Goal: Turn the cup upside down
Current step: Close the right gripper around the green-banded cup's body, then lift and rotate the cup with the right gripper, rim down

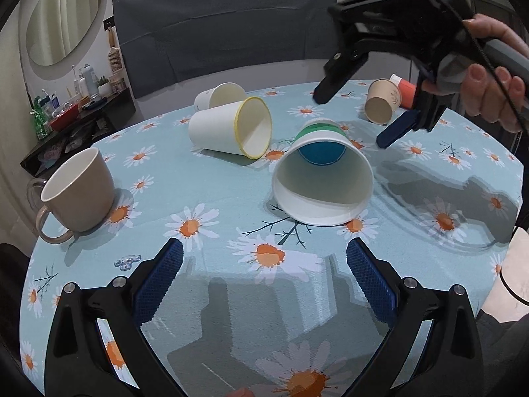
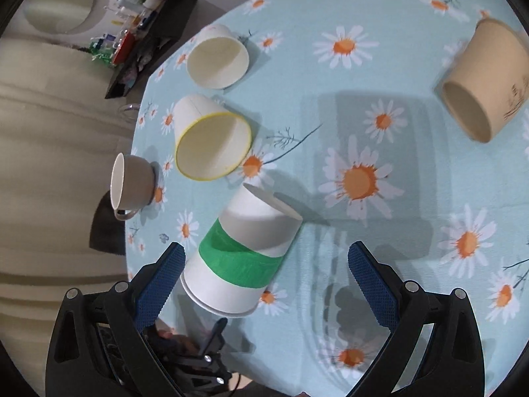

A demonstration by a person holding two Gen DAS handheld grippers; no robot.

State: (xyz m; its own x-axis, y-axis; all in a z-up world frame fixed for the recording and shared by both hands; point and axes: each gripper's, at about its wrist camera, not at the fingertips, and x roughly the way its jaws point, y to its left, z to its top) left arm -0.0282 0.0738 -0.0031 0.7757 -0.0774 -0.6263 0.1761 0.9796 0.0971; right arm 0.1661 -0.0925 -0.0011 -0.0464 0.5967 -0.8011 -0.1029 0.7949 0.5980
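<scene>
- Near the middle of the left wrist view, the green-banded cup [image 1: 322, 178] lies on its side on the daisy-print desk [image 1: 205, 178], its open mouth turned toward the lower part of the frame and its blue base toward the top.
- Low in the right wrist view the same cup [image 2: 243, 254] shows from its base end, lying tilted between the fingers of the right tool [image 2: 266, 264]; its base sits just beside the left-hand blue pad, though I cannot tell whether they touch.
- Both tools are spread wide: the left tool [image 1: 264, 264] at the bottom of its own view holds nothing, and the right tool, seen at upper right of the left wrist view above the cup, pinches nothing either.
- Judging by this, the flip is not done: the cup is neither mouth-down nor gripped, so grasping, turning and setting it rim-down all remain.
- Other cups also lie on their sides: a yellow-rimmed cup [image 1: 231, 129] and a plain white cup [image 1: 220, 94] at upper centre, a tan paper cup [image 1: 382, 104] at upper right.
- At the left edge a beige mug [image 1: 79, 192] stands upright.
</scene>
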